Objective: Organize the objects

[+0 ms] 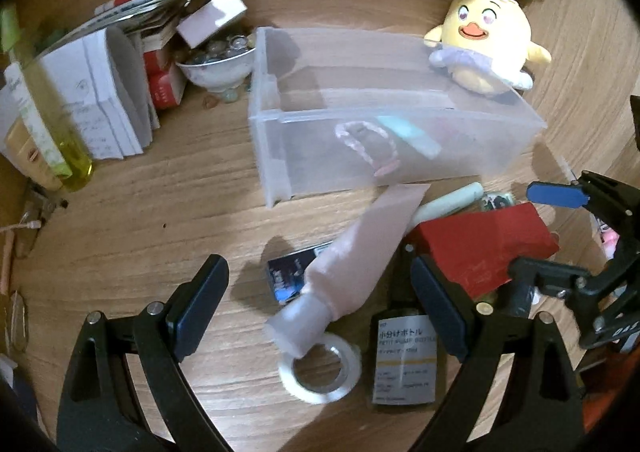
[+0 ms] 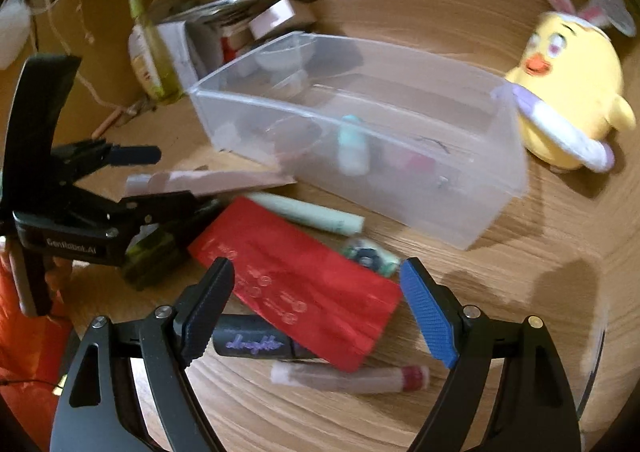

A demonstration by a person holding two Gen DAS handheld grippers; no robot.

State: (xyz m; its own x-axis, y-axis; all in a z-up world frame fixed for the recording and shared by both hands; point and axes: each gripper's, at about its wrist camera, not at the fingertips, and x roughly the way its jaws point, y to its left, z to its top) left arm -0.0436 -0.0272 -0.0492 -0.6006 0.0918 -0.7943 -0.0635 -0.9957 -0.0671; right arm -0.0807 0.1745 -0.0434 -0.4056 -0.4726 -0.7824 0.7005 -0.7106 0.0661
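Note:
A clear plastic bin [image 1: 376, 139] [image 2: 400, 155] stands on the wooden desk, with a teal tube [image 2: 352, 149] and a pink hair tie [image 1: 366, 147] inside. In front of it lie a pale pink tube [image 1: 352, 260] [image 2: 208, 181], a red pouch [image 1: 484, 248] [image 2: 300, 284], a mint tube [image 2: 308, 213], a tape roll [image 1: 320, 370] and a labelled pump bottle [image 1: 404, 364]. My left gripper [image 1: 320, 312] is open, its jaws either side of the pink tube's cap end. My right gripper [image 2: 316, 304] is open over the red pouch.
A yellow plush chick [image 1: 486, 47] [image 2: 568, 91] sits at the bin's right end. Notepads [image 1: 100, 91], a bowl of glass beads [image 1: 218, 61] and a yellow-green bottle [image 1: 52, 107] crowd the left. A dark tube [image 2: 256, 344] and a slim pink tube [image 2: 352, 378] lie near me.

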